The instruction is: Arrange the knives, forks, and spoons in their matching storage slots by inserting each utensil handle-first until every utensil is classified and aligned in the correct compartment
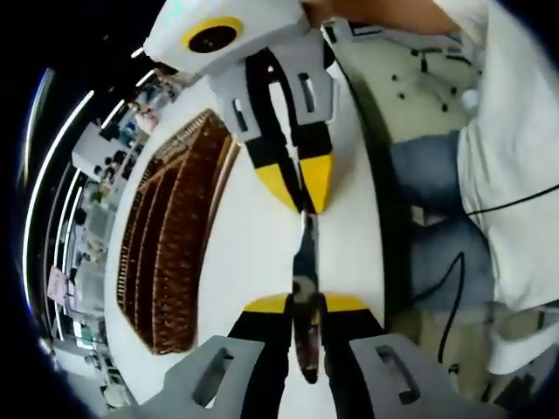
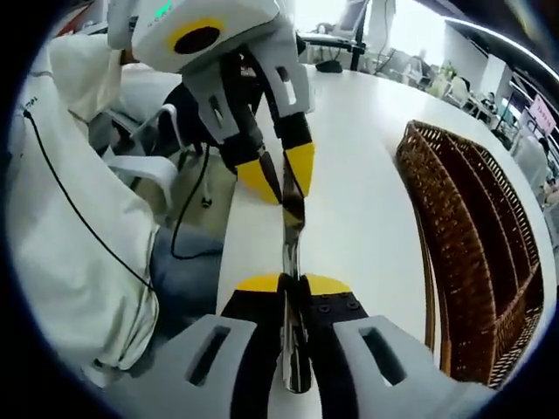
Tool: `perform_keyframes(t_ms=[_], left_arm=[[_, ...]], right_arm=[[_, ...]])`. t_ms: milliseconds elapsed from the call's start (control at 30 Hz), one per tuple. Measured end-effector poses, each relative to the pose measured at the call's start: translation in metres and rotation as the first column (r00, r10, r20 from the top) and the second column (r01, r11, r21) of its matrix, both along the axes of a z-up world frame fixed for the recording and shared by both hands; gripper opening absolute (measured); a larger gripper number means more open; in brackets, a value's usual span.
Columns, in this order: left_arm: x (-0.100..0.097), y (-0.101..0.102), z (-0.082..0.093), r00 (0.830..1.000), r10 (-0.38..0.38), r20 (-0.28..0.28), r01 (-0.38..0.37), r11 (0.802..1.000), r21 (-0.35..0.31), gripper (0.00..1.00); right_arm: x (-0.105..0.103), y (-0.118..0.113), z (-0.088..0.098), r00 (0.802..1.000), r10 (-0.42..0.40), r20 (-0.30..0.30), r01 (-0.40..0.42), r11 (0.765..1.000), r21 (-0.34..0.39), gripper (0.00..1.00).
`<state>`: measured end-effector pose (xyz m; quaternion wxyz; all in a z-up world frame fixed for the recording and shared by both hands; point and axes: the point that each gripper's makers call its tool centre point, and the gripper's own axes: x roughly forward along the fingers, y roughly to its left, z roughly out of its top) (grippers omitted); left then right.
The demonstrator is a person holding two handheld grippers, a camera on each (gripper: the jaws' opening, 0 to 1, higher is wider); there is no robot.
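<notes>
- Both grippers meet over the white desk [image 2: 367, 157], tip to tip, with one utensil [image 2: 292, 229] strung between them.
- In the right gripper view, the right gripper [image 2: 293, 284] has its yellow-tipped fingers closed tight on the metal shaft, which runs back between them towards the camera.
- The left gripper [image 2: 281, 179] comes in from above in that view, fingers pinched on the far end of the same piece.
- In the left gripper view it reads the same way round: the left gripper [image 1: 306, 303] is clamped on the utensil [image 1: 305, 262], and the right gripper [image 1: 301, 185] nips the other end.
- Which kind of utensil it is, I cannot tell; it shows edge-on, slim and shiny, with neither head nor handle clear.
- It hangs just above the desk, near the edge where a person in a white top sits.
- The woven wicker tray [image 2: 472, 253] with its long slots lies to one side, well apart from the utensil; its slots look bare from here.
- My read: this is a hand-over or a re-grip, turning the piece so the handle leads.
- Next, one gripper should let go, and the other should carry the piece across, line it up with a slot and slide it in handle-first.
- The risk is a twist or slip as the grip changes.
</notes>
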<state>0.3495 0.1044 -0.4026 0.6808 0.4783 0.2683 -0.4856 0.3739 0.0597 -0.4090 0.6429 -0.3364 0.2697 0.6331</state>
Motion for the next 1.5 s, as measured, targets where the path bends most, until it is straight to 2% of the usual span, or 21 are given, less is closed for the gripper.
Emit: perform_keyframes(t_ms=[267, 333, 433, 533, 600, 700, 767, 867, 900, 1067, 1100, 1233, 1300, 1367, 1433, 1467, 1500], left_arm=[[0.003, -0.002, -0.001, 0.999, -0.004, -0.033, 0.004, 1.0, 0.004, 0.13], [0.0, -0.003, -0.002, 0.995, 0.019, -0.101, -0.02, 1.0, -0.016, 0.15], [0.001, -0.004, -0.002, 0.99, 0.032, -0.136, -0.036, 0.999, -0.026, 0.15], [0.001, -0.003, -0.004, 0.972, 0.068, -0.226, -0.078, 0.996, -0.036, 0.14], [-0.001, -0.002, -0.007, 0.938, 0.125, -0.323, -0.144, 0.989, -0.035, 0.12], [0.004, -0.003, -0.007, 0.93, 0.119, -0.347, -0.138, 0.99, -0.031, 0.13], [0.004, -0.003, -0.008, 0.922, 0.143, -0.359, -0.162, 0.987, -0.022, 0.12], [0.002, -0.003, -0.008, 0.934, 0.121, -0.336, -0.132, 0.991, -0.009, 0.12], [0.002, -0.005, -0.008, 0.942, 0.104, -0.318, -0.113, 0.994, -0.009, 0.12], [-0.003, -0.004, -0.005, 0.962, 0.097, -0.254, -0.1, 0.995, -0.002, 0.12], [0.001, -0.003, -0.004, 0.973, 0.084, -0.216, -0.088, 0.996, -0.008, 0.12], [-0.002, -0.004, -0.001, 0.988, 0.074, -0.134, -0.078, 0.997, -0.025, 0.11], [-0.002, -0.004, -0.001, 0.99, 0.071, -0.124, -0.075, 0.997, -0.025, 0.11], [-0.008, -0.006, -0.001, 0.997, 0.056, -0.045, -0.057, 0.998, -0.018, 0.11], [-0.01, -0.007, 0.0, 0.998, 0.051, -0.022, -0.051, 0.999, -0.017, 0.11], [-0.009, -0.008, 0.0, 0.999, 0.034, 0.028, -0.034, 0.999, -0.013, 0.11], [-0.011, -0.008, 0.0, 0.999, 0.024, 0.045, -0.024, 1.0, -0.007, 0.11]], right_arm=[[-0.005, -0.001, 0.001, 0.998, -0.004, 0.07, 0.004, 1.0, -0.003, 0.07], [-0.012, -0.002, 0.001, 0.995, -0.001, 0.102, 0.002, 1.0, -0.012, 0.07], [-0.018, -0.003, 0.002, 0.991, 0.007, 0.136, -0.004, 1.0, -0.023, 0.07], [-0.024, -0.003, 0.001, 0.987, 0.013, 0.158, -0.008, 0.999, -0.031, 0.07], [-0.025, -0.003, 0.001, 0.984, 0.019, 0.179, -0.012, 0.999, -0.039, 0.07], [-0.018, -0.001, 0.002, 0.98, 0.025, 0.197, -0.016, 0.999, -0.047, 0.07], [-0.015, -0.001, 0.002, 0.98, 0.025, 0.197, -0.015, 0.999, -0.05, 0.06], [-0.019, -0.002, 0.002, 0.979, 0.025, 0.203, -0.015, 0.999, -0.05, 0.06], [-0.023, -0.003, 0.002, 0.979, 0.021, 0.201, -0.011, 0.999, -0.049, 0.06], [-0.019, -0.003, 0.002, 0.981, 0.022, 0.191, -0.013, 0.999, -0.049, 0.07], [-0.02, -0.003, 0.002, 0.981, 0.022, 0.191, -0.013, 0.999, -0.049, 0.07], [-0.022, -0.004, 0.002, 0.985, 0.028, 0.171, -0.02, 0.998, -0.053, 0.07], [-0.021, -0.004, 0.001, 0.99, 0.027, 0.141, -0.019, 0.998, -0.058, 0.08], [-0.02, -0.003, 0.0, 0.996, 0.03, 0.088, -0.023, 0.997, -0.075, 0.08], [-0.023, -0.004, -0.002, 0.999, 0.018, 0.029, -0.016, 0.996, -0.091, 0.08], [-0.026, -0.005, -0.003, 1.0, 0.004, -0.013, -0.005, 0.995, -0.103, 0.08], [-0.027, -0.004, -0.004, 1.0, 0.002, -0.026, -0.004, 0.995, -0.102, 0.08]])
